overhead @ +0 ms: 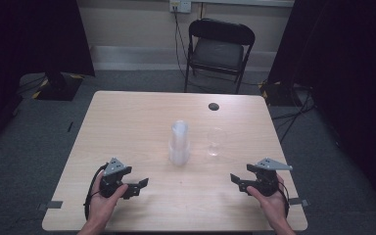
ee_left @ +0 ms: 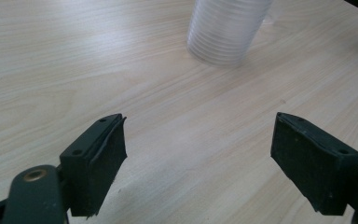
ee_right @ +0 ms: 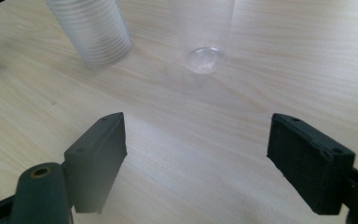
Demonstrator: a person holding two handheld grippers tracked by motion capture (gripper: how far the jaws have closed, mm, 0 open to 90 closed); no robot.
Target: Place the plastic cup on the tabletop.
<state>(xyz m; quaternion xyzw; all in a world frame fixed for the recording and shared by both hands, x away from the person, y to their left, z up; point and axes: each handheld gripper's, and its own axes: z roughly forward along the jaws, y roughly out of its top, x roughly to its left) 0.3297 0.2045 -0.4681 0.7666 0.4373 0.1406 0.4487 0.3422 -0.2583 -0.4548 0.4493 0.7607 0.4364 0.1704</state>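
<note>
A stack of clear plastic cups [overhead: 179, 143] is seen standing upright near the middle of the wooden table [overhead: 127, 117], with a single clear plastic cup [overhead: 215, 142] standing upright just beside it and apart from it. No brand, label or writing can be read on the cups, the table or the grippers.

The left gripper [overhead: 141, 185] is held low over the near part of the table in the person's left hand [overhead: 105, 200]. Its jaws are spread wide and nothing is caught between them. In the left gripper view the stack of cups [ee_left: 226, 28] is placed ahead of the gripper [ee_left: 198, 154], slightly toward its right jaw and well apart from the pads; only bare wood lies between the jaws.

The right gripper [overhead: 235, 180] is held in the right hand [overhead: 269, 198], also low over the near part of the table. Its jaws are likewise parted wide and empty. In the right gripper view the single cup [ee_right: 204, 32] is found ahead of the gripper [ee_right: 196, 154], roughly in line with the gap between the jaws yet well clear of them, while the stack [ee_right: 92, 30] stands ahead on the left jaw's side. Neither cup is touched by either gripper.

A small dark round object [overhead: 213, 106] lies far beyond both grippers near the far edge, and a black folding chair [overhead: 219, 49] is set behind the table.
</note>
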